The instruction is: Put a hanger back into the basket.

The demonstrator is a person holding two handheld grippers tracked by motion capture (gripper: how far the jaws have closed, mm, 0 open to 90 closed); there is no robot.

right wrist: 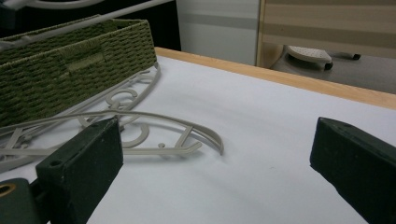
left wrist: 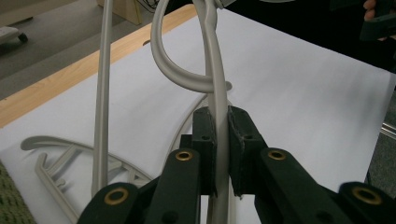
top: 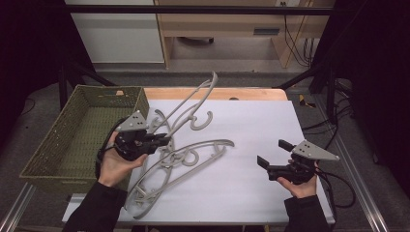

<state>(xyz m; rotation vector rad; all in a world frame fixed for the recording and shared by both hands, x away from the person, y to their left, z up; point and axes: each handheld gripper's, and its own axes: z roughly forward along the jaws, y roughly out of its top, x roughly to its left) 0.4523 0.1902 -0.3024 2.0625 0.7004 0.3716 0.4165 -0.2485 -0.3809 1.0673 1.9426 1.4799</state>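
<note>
left gripper [top: 162, 140] clamped on hanger [top: 196, 101] arm | right gripper [top: 273, 157] wide open | hanger's light, stiff, kinda slick plastic, grab mid-arm

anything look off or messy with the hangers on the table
Nothing looks broken or spilled. The hangers are just a loose, overlapping pile: one hanger is tilted up off the table, clamped in the left gripper, while another hanger lies flat and askew on the white mat. The green basket holds none.
</note>
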